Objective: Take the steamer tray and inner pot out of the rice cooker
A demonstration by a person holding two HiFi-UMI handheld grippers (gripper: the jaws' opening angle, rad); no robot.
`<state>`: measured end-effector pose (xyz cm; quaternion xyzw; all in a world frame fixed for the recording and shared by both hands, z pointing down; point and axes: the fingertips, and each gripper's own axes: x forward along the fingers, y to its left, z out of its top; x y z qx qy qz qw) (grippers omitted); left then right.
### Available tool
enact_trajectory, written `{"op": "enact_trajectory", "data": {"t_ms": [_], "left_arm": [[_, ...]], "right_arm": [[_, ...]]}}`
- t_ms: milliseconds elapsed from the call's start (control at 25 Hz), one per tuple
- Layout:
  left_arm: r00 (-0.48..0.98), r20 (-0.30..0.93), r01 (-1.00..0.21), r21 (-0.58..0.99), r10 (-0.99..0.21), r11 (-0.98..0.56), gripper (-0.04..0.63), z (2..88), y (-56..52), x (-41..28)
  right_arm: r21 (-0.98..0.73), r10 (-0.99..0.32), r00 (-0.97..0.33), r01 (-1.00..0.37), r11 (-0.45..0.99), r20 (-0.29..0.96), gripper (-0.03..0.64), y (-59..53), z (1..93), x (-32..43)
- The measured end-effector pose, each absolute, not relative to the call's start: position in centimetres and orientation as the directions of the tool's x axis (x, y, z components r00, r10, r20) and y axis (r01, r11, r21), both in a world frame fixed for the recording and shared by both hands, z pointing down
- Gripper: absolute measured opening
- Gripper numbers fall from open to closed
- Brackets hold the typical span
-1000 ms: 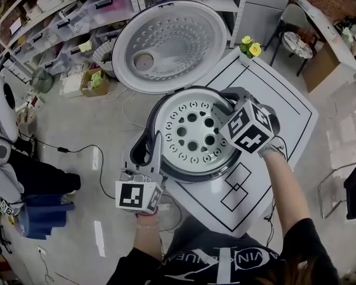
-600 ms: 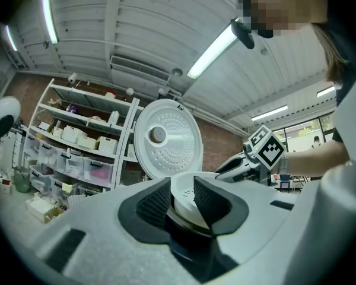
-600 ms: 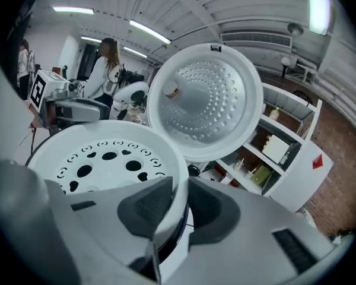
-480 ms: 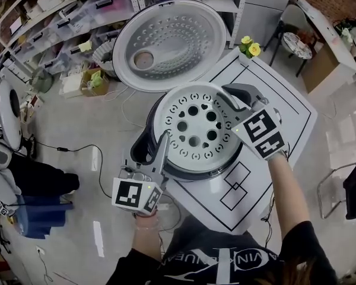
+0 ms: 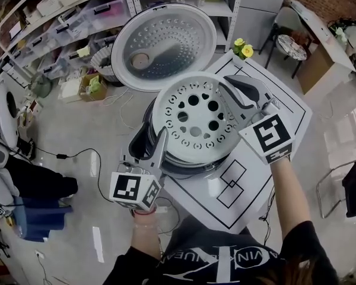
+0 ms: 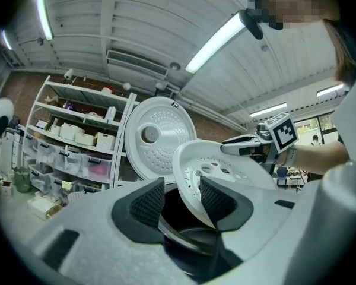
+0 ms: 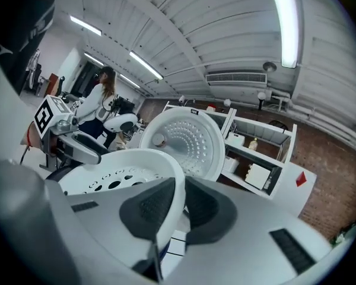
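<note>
Rice cooker, round and grey, stands on a white table with black lines. Its big round white lid is flipped open at the back.

The white round steamer tray with many holes is up out of the cooker. It hangs tilted above the cooker's mouth, with its right side higher.

The right gripper holds the tray by its right edge. Its jaws have just been closing, and the right gripper view shows the thin white rim of the tray pinched between the two dark pads.

The left gripper is at the left edge of the cooker. Its jaws have just been opening and now stand spread apart. In the left gripper view its pads press on nothing. The dark inner pot shows between them, and the tray's low edge is just behind the right pad.

The inner pot is still down inside the cooker, under the tray.

Yellow flowers sit at the far corner of the table. Shelves with boxes stand behind.
</note>
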<state>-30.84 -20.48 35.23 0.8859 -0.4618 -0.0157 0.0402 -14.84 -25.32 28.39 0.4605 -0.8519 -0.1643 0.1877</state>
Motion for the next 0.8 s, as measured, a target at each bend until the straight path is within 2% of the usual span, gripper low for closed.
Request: {"op": "enact_trajectory", "data": {"t_ms": [200,320,560,800], "left_arm": [[0.583,0.066,-0.813,0.037,-0.81,-0.581,0.163,34.3,-19.9,-29.1],[0.574,0.093,-0.817,0.006,-0.813,-0.576,0.121,33.1,-19.5,-27.6],[0.577,0.031,-0.817,-0.01,-0.816,-0.577,0.112,30.1,-18.0,-26.0],[0.553,-0.016,-0.833,-0.007,-0.833,-0.553,0.098,27.8,-17.6,-19.7]], "right_arm": [[0.507,-0.846,-0.527,-0.707,0.492,0.086,0.049,-23.2,26.0,-14.1],[0.496,-0.85,-0.525,-0.727,0.476,0.045,0.049,-22.4,24.7,-13.0],[0.477,-0.848,-0.53,-0.747,0.463,-0.006,0.049,-20.9,22.8,-10.8],[0.507,-0.836,-0.546,-0.737,0.446,-0.058,0.049,-20.1,20.7,-4.3]]}}
